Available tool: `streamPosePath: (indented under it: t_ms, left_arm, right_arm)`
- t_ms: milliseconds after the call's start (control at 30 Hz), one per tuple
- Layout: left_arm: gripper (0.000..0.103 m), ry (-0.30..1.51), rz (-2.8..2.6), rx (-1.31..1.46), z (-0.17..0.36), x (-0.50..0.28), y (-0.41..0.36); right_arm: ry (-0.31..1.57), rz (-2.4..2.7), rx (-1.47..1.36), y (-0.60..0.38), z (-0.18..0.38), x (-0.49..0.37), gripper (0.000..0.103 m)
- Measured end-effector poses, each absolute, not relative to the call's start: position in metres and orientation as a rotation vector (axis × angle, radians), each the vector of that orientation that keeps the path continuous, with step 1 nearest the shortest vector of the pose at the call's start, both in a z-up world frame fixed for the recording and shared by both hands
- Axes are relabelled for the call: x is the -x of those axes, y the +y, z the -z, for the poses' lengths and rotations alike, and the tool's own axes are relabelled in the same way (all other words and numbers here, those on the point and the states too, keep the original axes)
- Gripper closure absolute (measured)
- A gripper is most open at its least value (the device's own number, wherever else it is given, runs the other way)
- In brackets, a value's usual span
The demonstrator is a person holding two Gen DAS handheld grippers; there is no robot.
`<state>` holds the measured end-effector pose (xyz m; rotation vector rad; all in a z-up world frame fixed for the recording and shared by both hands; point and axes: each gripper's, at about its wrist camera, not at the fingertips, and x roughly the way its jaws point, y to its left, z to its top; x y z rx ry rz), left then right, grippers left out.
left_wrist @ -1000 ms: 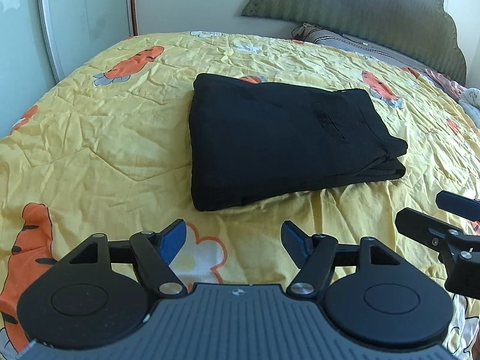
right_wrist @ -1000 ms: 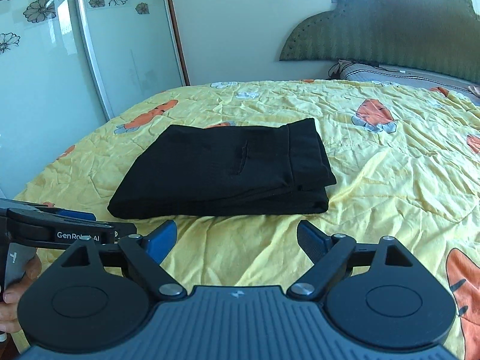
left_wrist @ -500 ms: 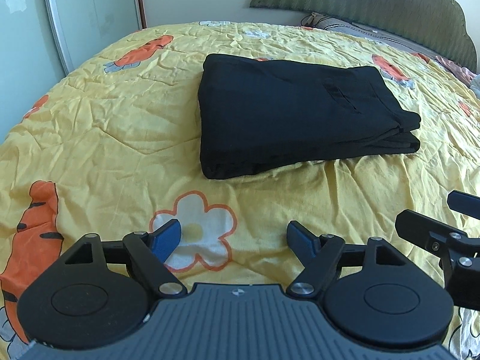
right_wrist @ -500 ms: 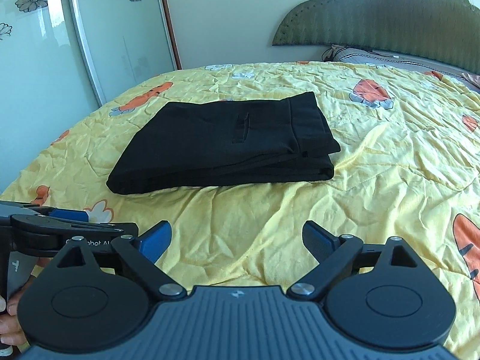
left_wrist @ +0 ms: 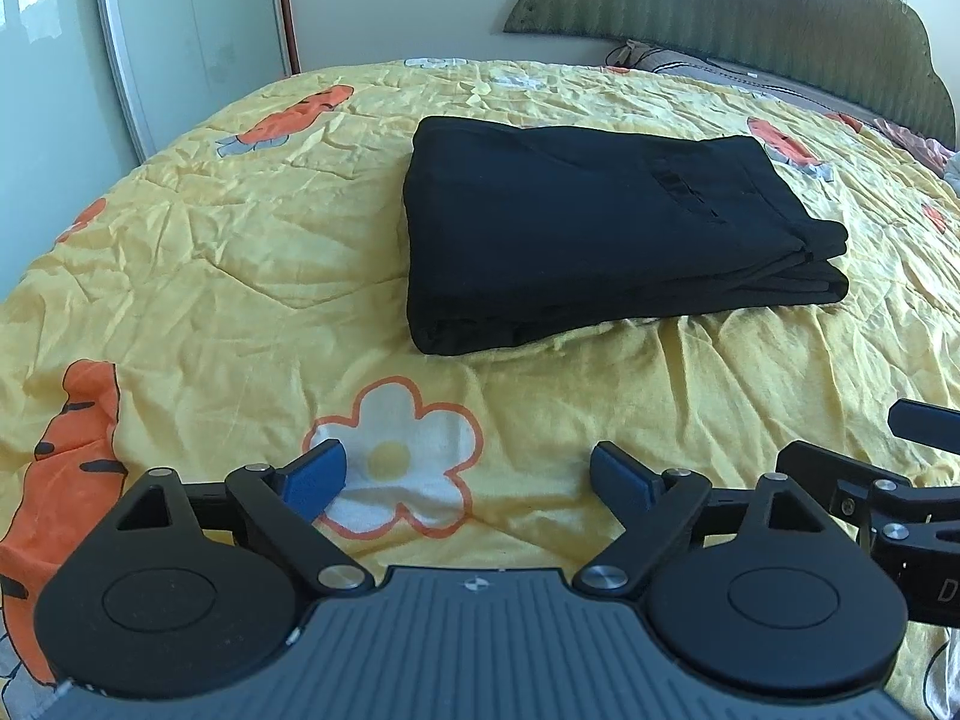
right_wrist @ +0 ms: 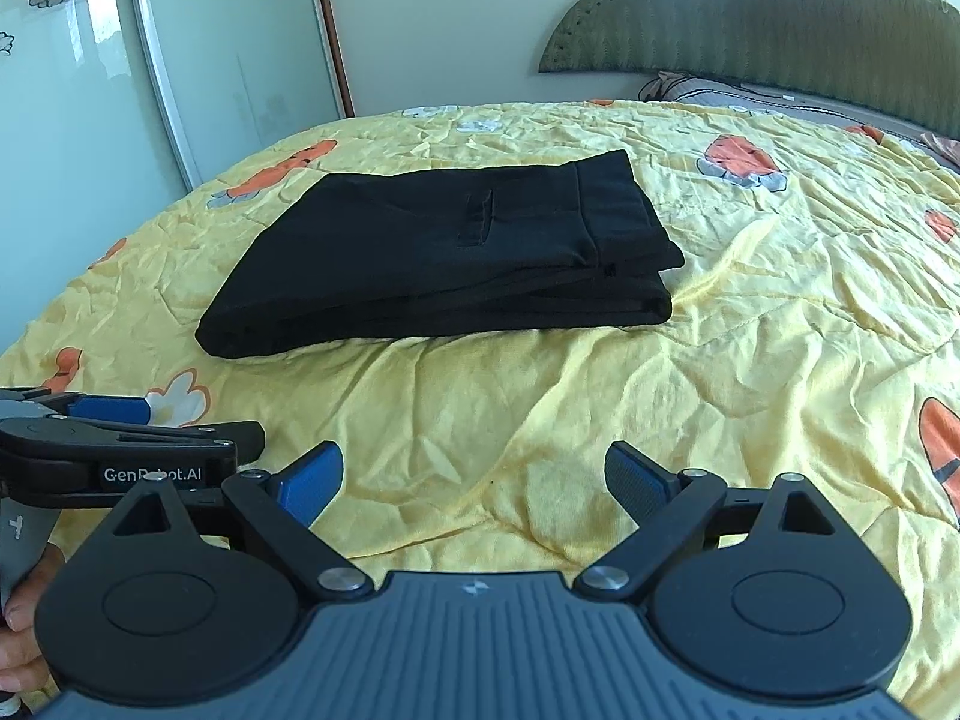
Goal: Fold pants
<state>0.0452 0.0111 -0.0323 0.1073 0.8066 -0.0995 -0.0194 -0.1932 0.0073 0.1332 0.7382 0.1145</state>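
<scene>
Black pants [left_wrist: 600, 228] [right_wrist: 444, 258] lie folded in a neat stack on the yellow bedspread [left_wrist: 210, 276] [right_wrist: 750, 330], waistband to the right. My left gripper [left_wrist: 468, 474] hovers over the spread well short of the stack, its jaws opening with nothing between the blue pads. My right gripper [right_wrist: 474, 474] stands open and empty, also short of the pants. The left gripper's side shows in the right wrist view at the lower left [right_wrist: 78, 414]. The right gripper's linkage shows at the right edge of the left wrist view [left_wrist: 900, 480].
The spread carries orange carrot and white flower [left_wrist: 402, 456] prints. A green padded headboard [left_wrist: 720, 6] and a pillow [right_wrist: 750, 93] lie at the far side. Sliding mirror doors [right_wrist: 150, 60] stand to the left. A hand [right_wrist: 24, 618] grips the left tool.
The blue pads of the left gripper have spread wider apart. The right gripper's pads also widened a little. Both views have tipped so the pants sit lower and nearer.
</scene>
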Motion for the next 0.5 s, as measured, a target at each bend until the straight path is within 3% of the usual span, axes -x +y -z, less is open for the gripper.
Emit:
streamPosePath:
  t_ms: [500]
  left_arm:
    - [0.003,0.793,0.092,-0.093,0.0370,-0.0467,0.0154]
  right_arm:
    - [0.749,-0.094,-0.125,-0.1939,0.0025,0.0171,0.005]
